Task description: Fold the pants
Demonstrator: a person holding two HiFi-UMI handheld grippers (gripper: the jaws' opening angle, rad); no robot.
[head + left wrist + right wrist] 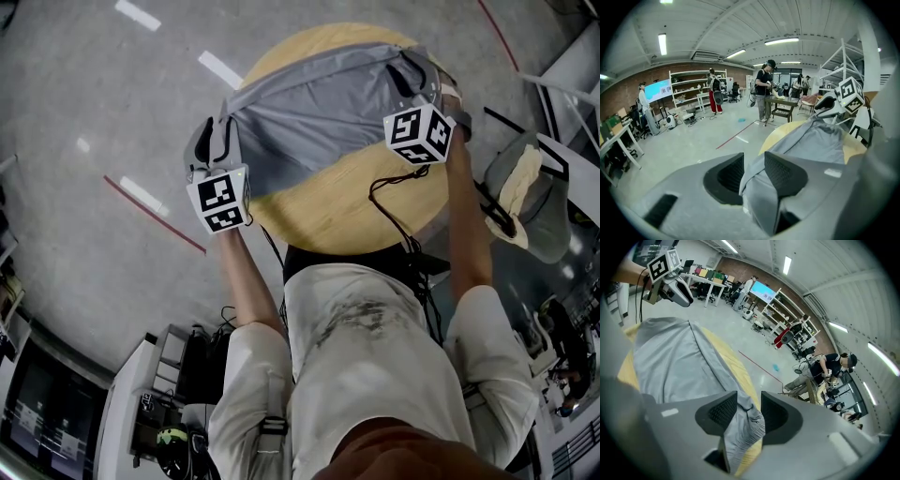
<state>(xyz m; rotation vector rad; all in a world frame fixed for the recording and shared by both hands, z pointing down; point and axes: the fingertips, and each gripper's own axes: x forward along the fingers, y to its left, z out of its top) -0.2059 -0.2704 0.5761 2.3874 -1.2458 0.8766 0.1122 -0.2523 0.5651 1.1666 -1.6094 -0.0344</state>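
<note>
Head view, item one: grey fabric pants (309,112), lying spread across the far half of the round pale wooden bench (356,211). The near half of the bench top is bare. I see one end of the pants reaching the bench's left edge and the other end at its right edge.

Item two: left gripper (214,145), grey body with a black-and-white marker cube, held at the left end of the pants. In the left gripper view I read its fingers (725,176) as standing apart. A loose fold of the pants (811,140) runs up between them, lying against the right finger with a gap at the left one, so it is not pinched. The bench (774,136) shows as a yellow rim beyond.

Item three: right gripper (419,89), same build, at the right end of the pants. In the right gripper view its fingers (719,411) are also well apart, with a crumpled corner of the pants (670,362) hanging slack between them, clear of both pads. The bench (733,364) edge shows beside the cloth.

Item four: grey concrete floor (94,94) marked with a red line, all round the bench.
</note>
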